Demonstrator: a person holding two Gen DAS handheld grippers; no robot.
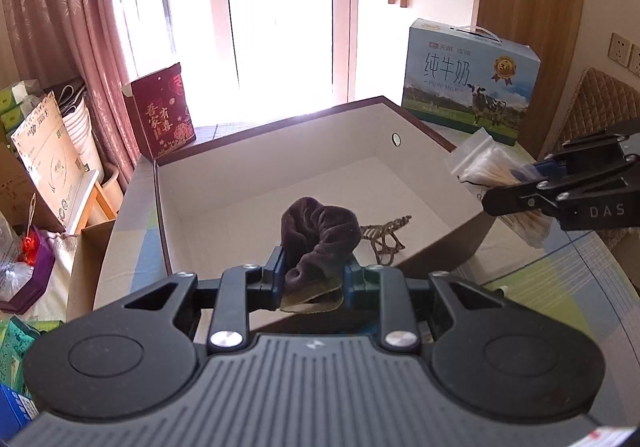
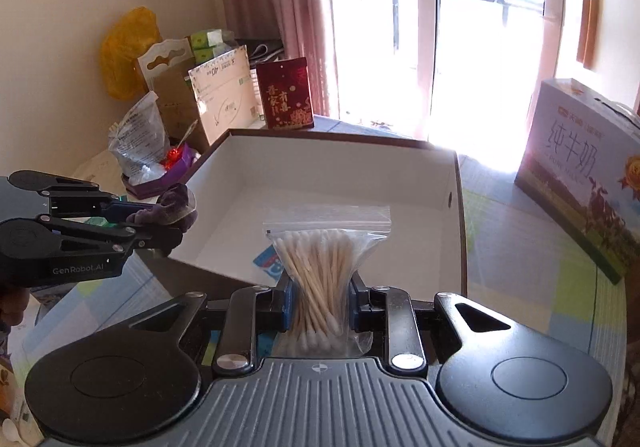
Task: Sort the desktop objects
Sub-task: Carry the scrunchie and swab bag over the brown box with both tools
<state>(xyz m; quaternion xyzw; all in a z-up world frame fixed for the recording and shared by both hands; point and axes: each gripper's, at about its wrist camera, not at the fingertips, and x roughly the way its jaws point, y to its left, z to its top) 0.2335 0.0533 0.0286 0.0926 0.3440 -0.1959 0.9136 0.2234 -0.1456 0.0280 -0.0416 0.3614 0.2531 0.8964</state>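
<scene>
Left wrist view: left gripper [image 1: 313, 279] clamped on dark plush slipper [image 1: 318, 243], jaws narrowed onto its heel, held over near edge of open box [image 1: 280, 151]. Brown hair clip [image 1: 384, 237] lying on box floor just behind slipper. Right gripper [image 1: 520, 183] at right, outside box wall, closed on swab bag [image 1: 478, 161]. Milk carton [image 1: 468, 77] behind box, red bag [image 1: 162, 111] at far left corner.

Right wrist view: right gripper [image 2: 322, 301] pinching swab bag [image 2: 326, 271] at mid-height, bag upright, above near rim of box [image 2: 458, 207]. Blue card [image 2: 269, 261] on box floor. Left gripper [image 2: 168, 223] at left with slipper [image 2: 176, 205], beside box corner.
</scene>
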